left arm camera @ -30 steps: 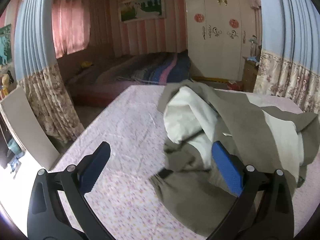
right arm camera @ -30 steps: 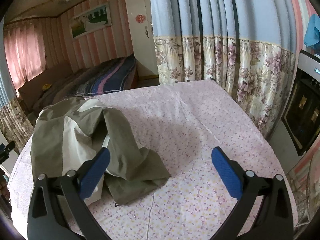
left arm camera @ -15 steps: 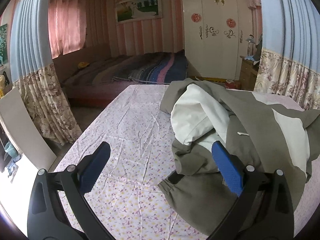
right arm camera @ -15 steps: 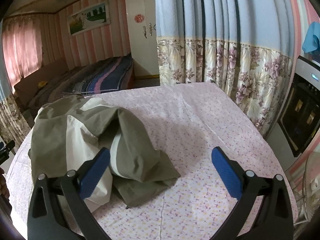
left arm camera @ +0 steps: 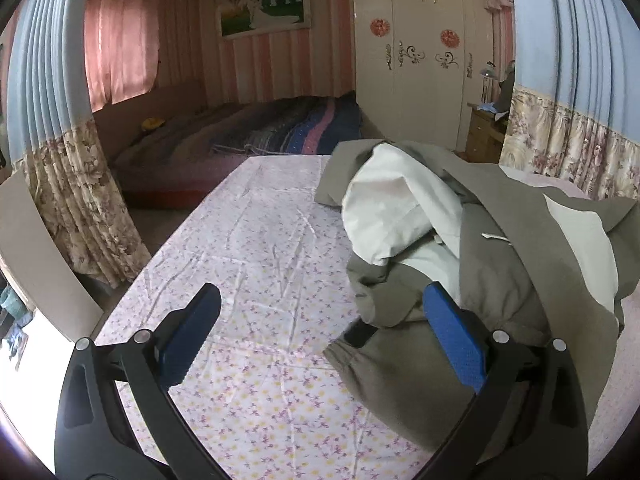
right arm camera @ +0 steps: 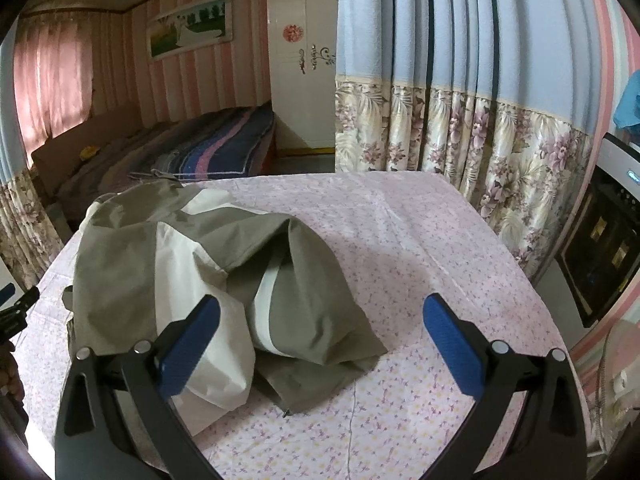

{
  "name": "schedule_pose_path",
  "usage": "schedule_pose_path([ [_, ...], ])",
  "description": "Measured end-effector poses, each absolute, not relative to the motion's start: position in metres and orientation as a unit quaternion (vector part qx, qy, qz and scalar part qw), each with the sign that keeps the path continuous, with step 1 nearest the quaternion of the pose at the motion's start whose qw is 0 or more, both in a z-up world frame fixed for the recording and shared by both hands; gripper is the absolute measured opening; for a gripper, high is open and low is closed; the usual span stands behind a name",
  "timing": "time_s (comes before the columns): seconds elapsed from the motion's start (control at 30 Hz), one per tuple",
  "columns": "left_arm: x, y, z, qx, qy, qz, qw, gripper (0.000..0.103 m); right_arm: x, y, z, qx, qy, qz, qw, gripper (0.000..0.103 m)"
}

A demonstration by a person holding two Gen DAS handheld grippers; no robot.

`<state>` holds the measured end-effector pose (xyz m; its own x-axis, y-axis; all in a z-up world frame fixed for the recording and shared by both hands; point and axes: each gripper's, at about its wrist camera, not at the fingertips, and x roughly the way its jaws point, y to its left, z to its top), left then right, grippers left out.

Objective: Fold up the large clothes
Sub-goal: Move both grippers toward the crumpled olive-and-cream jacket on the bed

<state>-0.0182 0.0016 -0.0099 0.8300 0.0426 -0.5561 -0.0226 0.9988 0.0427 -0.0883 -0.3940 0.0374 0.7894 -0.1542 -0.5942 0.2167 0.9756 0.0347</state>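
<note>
An olive-green and white jacket [left arm camera: 492,264] lies crumpled in a heap on the table with the pink floral cloth [left arm camera: 256,264]. In the left wrist view it fills the right half; my left gripper [left arm camera: 320,320] is open and empty, its right finger at the garment's near edge. In the right wrist view the jacket [right arm camera: 224,264] lies left of centre, and my right gripper [right arm camera: 320,324] is open and empty just above its near side. The tip of the left gripper [right arm camera: 12,300] shows at the far left edge there.
Floral and blue curtains hang close to the table's left side [left arm camera: 76,200] and right side [right arm camera: 460,132]. A bed [left arm camera: 248,140] and white wardrobe [left arm camera: 416,60] stand beyond. A dark appliance [right arm camera: 600,248] is at the right.
Both grippers have shifted closer to the jacket, which now looks larger and nearer in both views. The jacket lies as before. Both grippers stay open.
</note>
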Motion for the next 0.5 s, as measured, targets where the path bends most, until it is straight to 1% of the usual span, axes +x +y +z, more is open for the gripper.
schedule_pose_path([
  [0.17,-0.017,0.013,-0.007,0.016,0.285,0.023,0.958,0.1,-0.088,-0.375,0.041,0.059,0.301,-0.095,0.947,0.101],
  [0.5,-0.014,0.028,-0.005,0.02,0.282,0.032,0.959,0.1,-0.064,-0.308,0.039,0.042,0.31,-0.041,0.949,0.101],
])
